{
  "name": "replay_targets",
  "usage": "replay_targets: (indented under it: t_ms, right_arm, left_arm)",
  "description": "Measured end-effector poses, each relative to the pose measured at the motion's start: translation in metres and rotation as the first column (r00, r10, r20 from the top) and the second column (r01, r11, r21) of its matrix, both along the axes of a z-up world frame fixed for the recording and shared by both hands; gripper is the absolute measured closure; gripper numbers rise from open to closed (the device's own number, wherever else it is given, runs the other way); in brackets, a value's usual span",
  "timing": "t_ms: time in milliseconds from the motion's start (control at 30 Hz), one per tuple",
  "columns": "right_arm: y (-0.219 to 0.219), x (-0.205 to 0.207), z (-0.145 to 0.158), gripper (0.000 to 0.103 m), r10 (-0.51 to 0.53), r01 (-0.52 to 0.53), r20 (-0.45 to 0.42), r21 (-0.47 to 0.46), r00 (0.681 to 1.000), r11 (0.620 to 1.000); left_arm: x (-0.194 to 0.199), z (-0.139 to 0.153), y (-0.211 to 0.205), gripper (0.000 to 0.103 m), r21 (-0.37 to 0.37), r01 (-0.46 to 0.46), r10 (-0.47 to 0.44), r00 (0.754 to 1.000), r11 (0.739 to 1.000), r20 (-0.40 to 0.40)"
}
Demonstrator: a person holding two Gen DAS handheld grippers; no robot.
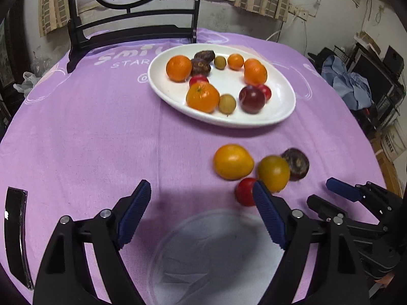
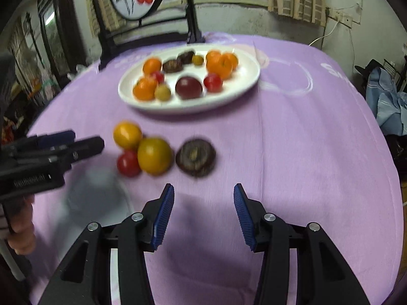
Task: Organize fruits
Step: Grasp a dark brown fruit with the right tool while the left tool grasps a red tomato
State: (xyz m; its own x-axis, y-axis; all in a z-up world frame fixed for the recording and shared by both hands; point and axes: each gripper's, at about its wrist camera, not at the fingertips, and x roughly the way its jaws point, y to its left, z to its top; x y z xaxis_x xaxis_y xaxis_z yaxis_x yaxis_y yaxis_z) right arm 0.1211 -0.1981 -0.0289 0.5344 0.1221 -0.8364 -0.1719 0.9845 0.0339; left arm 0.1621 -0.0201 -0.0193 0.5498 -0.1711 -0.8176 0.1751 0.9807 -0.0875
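A white oval plate [image 1: 282, 111] [image 2: 244, 86] at the far side of the table holds several oranges, red and dark plums and small brown fruits. Loose on the purple cloth lie a yellow-orange fruit [image 1: 232, 162] [image 2: 127, 134], a darker yellow fruit [image 1: 273, 172] [image 2: 154, 155], a small red fruit [image 1: 244, 191] [image 2: 128, 164] and a dark brown fruit [image 1: 296, 164] [image 2: 195, 158]. My left gripper [image 1: 202, 198] is open and empty, its right finger in front of the red fruit. My right gripper [image 2: 203, 198] is open and empty, just short of the brown fruit.
A clear plastic container [image 1: 216, 256] [image 2: 96, 193] sits below the left gripper. A dark chair [image 1: 132, 33] stands behind the table. A black phone [image 1: 16, 231] lies at the left edge. Clutter [image 1: 353, 86] stands off to the right.
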Motion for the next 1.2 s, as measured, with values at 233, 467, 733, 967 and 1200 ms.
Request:
replay_targets:
  t_ms: [233,467,733,967,1200]
  right_arm:
    - [0.007,0.009,-0.01,0.053,-0.002,0.002,-0.001,-0.046,1.0,0.999]
    - [0.015,0.038,-0.013,0.049,-0.005,0.007,0.042,-0.045,0.999,0.999]
    - [0.019,0.046,-0.012,0.06,-0.003,0.006,0.065,-0.043,0.998,0.999]
    - [0.01,0.033,-0.001,0.06,-0.033,0.034,0.06,-0.008,0.998,0.999]
    - [0.002,0.008,0.013,0.06,-0.047,0.044,0.07,0.049,0.996,0.998]
  left_arm:
    - [0.004,-0.008,0.014,0.02,-0.024,-0.005,0.005,1.0,1.0,-0.002]
    - [0.004,-0.008,0.011,0.018,-0.013,0.042,-0.043,0.999,0.999,-0.008]
    - [0.005,-0.015,0.006,0.018,0.002,0.058,-0.058,0.998,0.998,-0.029]
    - [0.002,-0.017,0.001,0.018,0.002,0.077,-0.077,0.996,0.997,-0.037]
    - [-0.004,-0.016,-0.007,0.018,0.02,0.096,-0.095,0.995,0.995,-0.023]
